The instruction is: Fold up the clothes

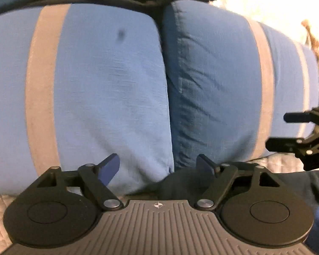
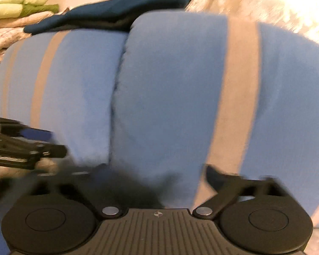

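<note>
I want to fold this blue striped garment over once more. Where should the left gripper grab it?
Probably the near hem of the blue striped garment, approached from the front. That edge lies just ahead of the open left gripper, and it looks thin enough to pinch.

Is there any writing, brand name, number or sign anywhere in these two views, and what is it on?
No readable words, brands or numbers in either view.
Left gripper: a small round crosshair mark on its ribbed grey body, a symbol only, no letters.
Right gripper: the same crosshair mark on its body, no letters.
Blue garment with grey stripes: no label or print; only a dark spot.
The right wrist view is motion-blurred, so fine print there could not be read.
</note>
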`<state>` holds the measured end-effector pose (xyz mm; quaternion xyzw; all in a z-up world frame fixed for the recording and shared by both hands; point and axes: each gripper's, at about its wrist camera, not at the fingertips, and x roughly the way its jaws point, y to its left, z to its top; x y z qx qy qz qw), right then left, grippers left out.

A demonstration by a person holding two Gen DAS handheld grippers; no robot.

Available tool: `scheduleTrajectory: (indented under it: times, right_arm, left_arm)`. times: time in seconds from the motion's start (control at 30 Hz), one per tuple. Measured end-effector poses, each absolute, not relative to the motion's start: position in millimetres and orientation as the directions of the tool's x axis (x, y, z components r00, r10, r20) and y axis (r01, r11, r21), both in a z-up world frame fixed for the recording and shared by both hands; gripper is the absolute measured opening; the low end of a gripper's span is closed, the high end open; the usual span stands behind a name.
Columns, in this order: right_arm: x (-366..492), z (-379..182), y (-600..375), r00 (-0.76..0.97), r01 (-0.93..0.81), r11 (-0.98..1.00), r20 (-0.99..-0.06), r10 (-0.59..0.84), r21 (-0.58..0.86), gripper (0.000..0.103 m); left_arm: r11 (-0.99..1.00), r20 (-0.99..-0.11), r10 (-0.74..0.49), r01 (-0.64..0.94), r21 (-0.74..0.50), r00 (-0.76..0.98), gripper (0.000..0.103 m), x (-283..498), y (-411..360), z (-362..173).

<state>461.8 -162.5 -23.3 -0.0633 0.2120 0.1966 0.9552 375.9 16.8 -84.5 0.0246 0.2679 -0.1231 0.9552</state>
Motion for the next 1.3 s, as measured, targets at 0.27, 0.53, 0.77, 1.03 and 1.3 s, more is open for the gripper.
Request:
scheduleTrajectory:
  times: [0.27,0.53,0.77,1.03,1.3]
  right_arm:
    - [448.2,-34.8,-237.7,0.807,-0.318,0.943,-0.551,0.214,-0.1,0.103]
    - [438.5,-48.9,-280.2,0.784,-0.214,0.974,-0.608,0.125,-0.076,0.103]
    - [442.4,-45.5,-297.7,0.793,-0.163,0.982,-0.605,0.073,-0.095,0.103]
    - [451.2,-66.0,-299.2,0.787,-0.15,0.972,-0.617,0.006,-0.182,0.103]
    - [441.6,-90.3,-291.2,0.771,-0.218,0.94,-0.637,0.001,-0.262,0.103]
  left_arm:
    - [0.979,-0.657,-0.202,0.171,-0.112,0.726,0.079,365.3,100.5,-99.1]
    - [0.982,-0.754,-0.145,0.185,-0.032,0.641,0.079,356.5,124.4,-131.1]
    - [0.963,-0.815,-0.1,0.261,0.065,0.57,0.072,362.9,101.7,-154.5]
    - [0.958,-0.838,-0.022,0.25,0.138,0.546,0.011,364.6,83.9,-148.7]
    - [0.966,-0.798,0.115,0.12,0.229,0.591,0.011,370.4,85.4,-148.1]
